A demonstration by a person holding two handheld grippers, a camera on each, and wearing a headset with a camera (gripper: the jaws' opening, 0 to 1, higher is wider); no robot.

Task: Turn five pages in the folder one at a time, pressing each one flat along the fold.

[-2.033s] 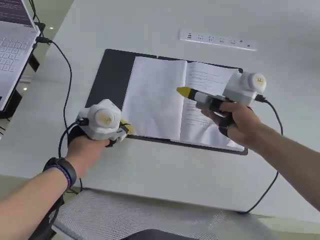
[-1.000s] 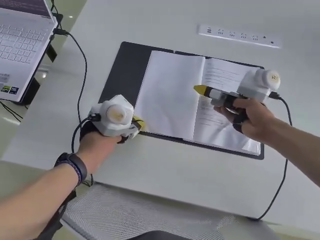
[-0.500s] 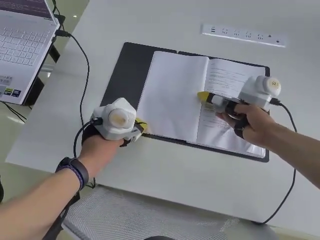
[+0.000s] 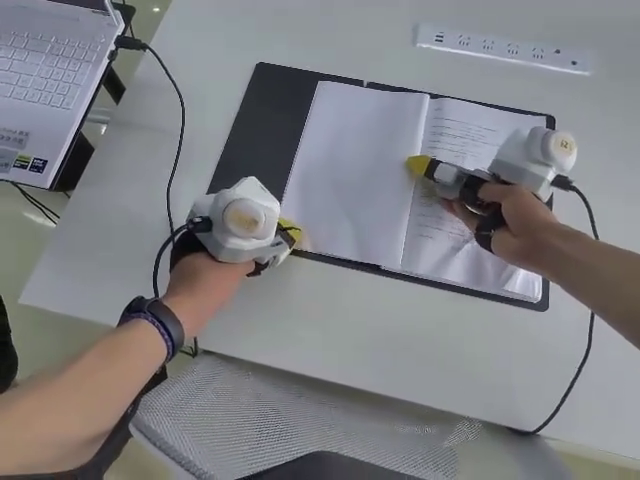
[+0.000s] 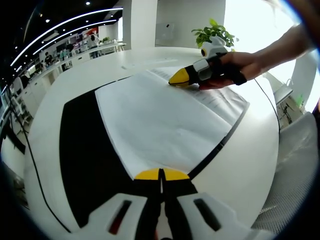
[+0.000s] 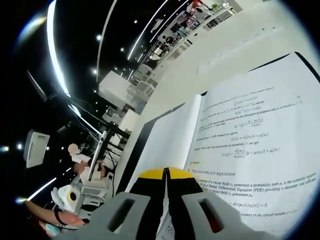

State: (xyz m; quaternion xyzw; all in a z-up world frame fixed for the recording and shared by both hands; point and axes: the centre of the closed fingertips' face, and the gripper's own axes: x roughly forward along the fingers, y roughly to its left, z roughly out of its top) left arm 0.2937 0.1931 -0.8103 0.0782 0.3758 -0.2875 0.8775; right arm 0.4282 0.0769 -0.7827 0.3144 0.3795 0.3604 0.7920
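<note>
Tongs tipped in yellow, both pairs pressed shut on nothing: the right tongs (image 4: 417, 164) lie level, tip at the fold between smooth blank page (image 4: 355, 170) and printed page (image 4: 458, 135); the left tongs (image 4: 289, 234) rest at the blank page's near corner. The flat black folder (image 4: 255, 130) lies open on the white table (image 4: 330, 330), everything placed as two seconds ago.

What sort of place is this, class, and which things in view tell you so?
Most likely an open-plan office: a white desk carrying a laptop and a power strip, a mesh chair at its near edge, and long ceiling strip lights in the right gripper view.
</note>
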